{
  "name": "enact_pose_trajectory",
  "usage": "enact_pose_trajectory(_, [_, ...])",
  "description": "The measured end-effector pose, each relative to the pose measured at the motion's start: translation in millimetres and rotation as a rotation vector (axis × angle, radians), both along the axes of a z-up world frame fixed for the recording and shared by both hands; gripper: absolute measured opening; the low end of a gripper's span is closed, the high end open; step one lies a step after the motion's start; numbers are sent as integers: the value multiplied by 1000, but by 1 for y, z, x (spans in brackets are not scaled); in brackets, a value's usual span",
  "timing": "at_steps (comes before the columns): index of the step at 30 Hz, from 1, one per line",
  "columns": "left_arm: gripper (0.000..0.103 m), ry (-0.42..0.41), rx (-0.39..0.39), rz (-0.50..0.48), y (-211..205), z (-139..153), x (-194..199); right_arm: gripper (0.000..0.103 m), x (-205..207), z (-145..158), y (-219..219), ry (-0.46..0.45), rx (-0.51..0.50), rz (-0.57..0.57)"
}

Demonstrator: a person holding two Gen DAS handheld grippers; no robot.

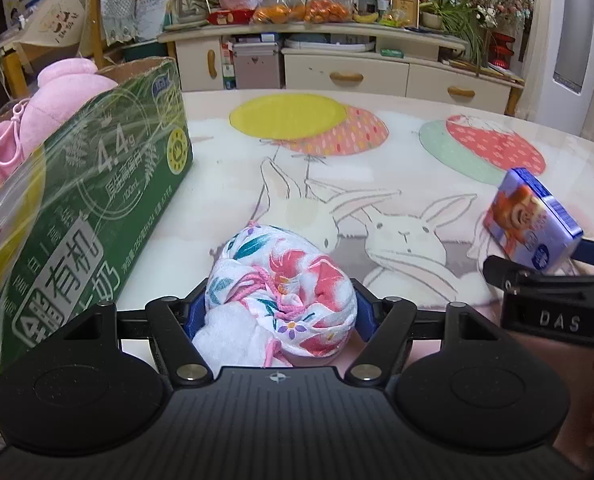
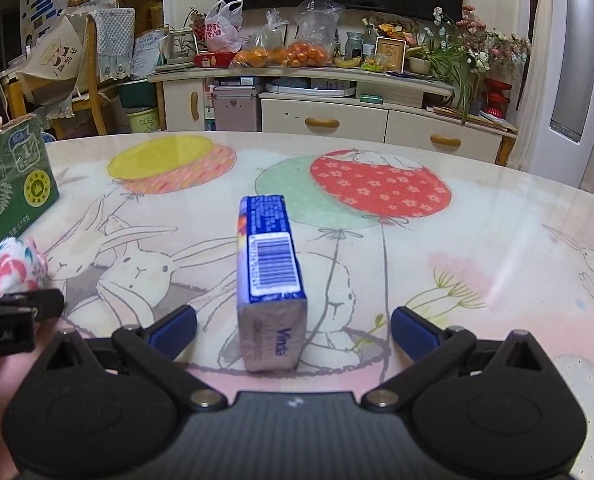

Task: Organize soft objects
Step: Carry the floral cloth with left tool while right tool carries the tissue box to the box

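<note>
A white drawstring pouch with a pink and teal flower print (image 1: pixel 281 280) sits between the blue fingers of my left gripper (image 1: pixel 279 306), which is shut on it just above the table. The same pouch (image 2: pixel 9 268) shows at the left edge of the right wrist view. A blue pack of tissues (image 2: pixel 269 264) stands on its narrow edge on the table, between the wide-apart fingers of my right gripper (image 2: pixel 293 326). The gripper is open and neither pad touches the pack. The left wrist view has the pack (image 1: pixel 531 220) at its right edge.
A green cardboard carton (image 1: pixel 97 200) stands open on the table's left, with a pink plush toy (image 1: pixel 57 96) inside. The table (image 1: pixel 377 140) has a cover printed with balloons and rabbits. A cream sideboard (image 2: pixel 337 120) loaded with bags and plants lies beyond the far edge.
</note>
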State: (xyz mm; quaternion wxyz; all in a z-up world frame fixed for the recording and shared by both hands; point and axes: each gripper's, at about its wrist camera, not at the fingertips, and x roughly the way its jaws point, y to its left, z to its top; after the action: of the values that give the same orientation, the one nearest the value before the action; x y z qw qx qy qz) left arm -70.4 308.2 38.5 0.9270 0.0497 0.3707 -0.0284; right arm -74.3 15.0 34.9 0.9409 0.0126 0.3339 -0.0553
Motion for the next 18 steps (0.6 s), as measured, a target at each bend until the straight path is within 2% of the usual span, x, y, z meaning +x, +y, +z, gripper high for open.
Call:
enact_pose_trajectory(5, [85, 28, 7, -9, -2, 1, 0, 101, -10, 8, -5, -84, 32, -14])
enact_pose_trajectory(7, [85, 32, 4, -17, -1, 1, -2, 93, -10, 11, -5, -98, 30, -8])
enact_pose_trajectory(10, [85, 29, 1, -27, 3, 2, -3, 79, -8, 11, -3, -98, 60, 14])
enact_pose_trajectory(11, [85, 25, -1, -29, 6, 3, -3, 70, -6, 10, 0, -81, 61, 20])
enact_pose_trajectory(12, [85, 22, -5, -32, 7, 4, -3, 52, -4, 8, 3, -67, 51, 31])
enact_pose_trajectory(13, [85, 19, -8, -36, 7, 6, -5, 43, -4, 8, 6, -67, 32, 38])
enact_pose_trajectory(14, [85, 14, -11, -40, 8, 8, -6, 28, -5, 9, 9, -74, 16, 41])
enact_pose_trajectory(15, [85, 8, -13, -44, 9, 9, -8, 25, -6, 10, 11, -75, 14, 45])
enact_pose_trajectory(18, [84, -6, -22, -56, 13, 14, -10, 24, -7, 12, 14, -63, 34, 66])
